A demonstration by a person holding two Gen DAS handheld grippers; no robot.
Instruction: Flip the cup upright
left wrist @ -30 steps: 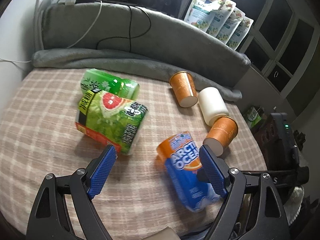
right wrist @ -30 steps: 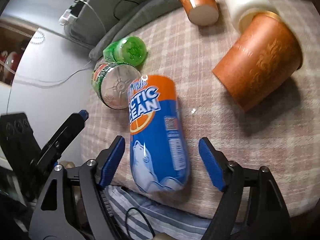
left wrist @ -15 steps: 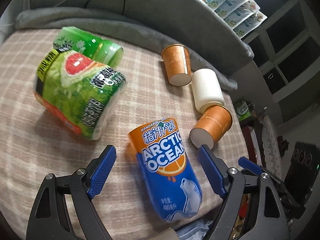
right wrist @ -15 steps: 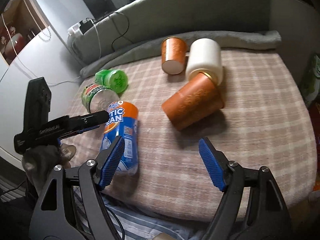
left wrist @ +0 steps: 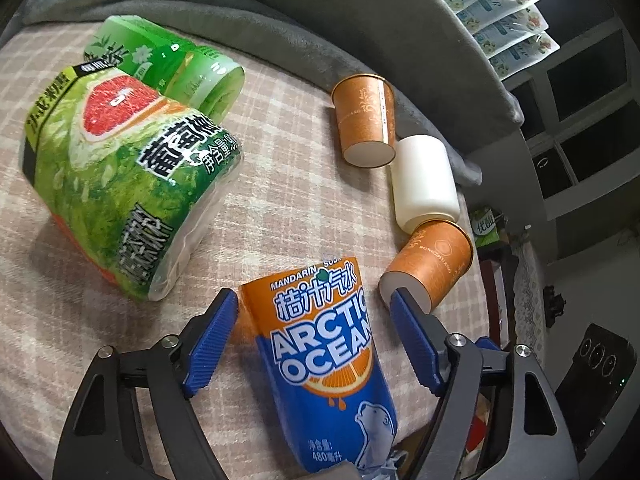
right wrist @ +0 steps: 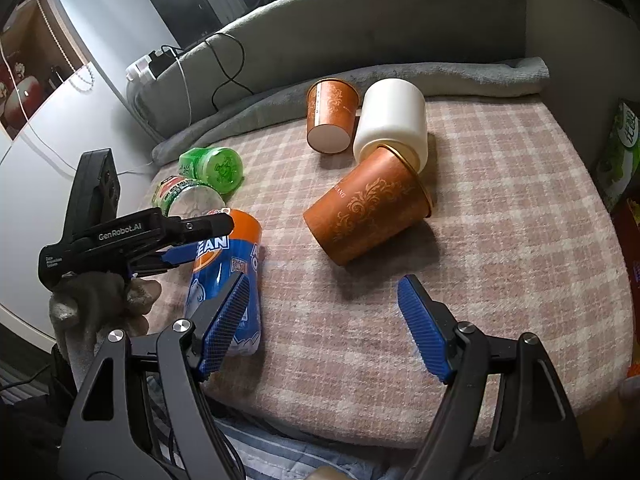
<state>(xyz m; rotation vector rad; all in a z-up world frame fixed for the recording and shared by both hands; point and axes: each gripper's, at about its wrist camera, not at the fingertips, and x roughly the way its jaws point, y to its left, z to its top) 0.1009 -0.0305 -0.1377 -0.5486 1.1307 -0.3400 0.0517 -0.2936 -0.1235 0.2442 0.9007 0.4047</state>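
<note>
Cups (right wrist: 366,210) sideways, both jaws wide.

Dim, cool indoor light, and the near orange cup (right wrist: 366,208) throws a soft shadow toward the camera. Fisheye bends both views, corners black; focus mostly sharp.

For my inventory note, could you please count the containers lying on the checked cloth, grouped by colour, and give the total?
Orange paper cups: 2, the far orange cup and the near orange cup
White cup: 1, the white cup
Green containers: 2, the grapefruit-label cup and the green cup
Blue and orange: 1, the Arctic Ocean cup
Total: 6, all on their sides
</note>
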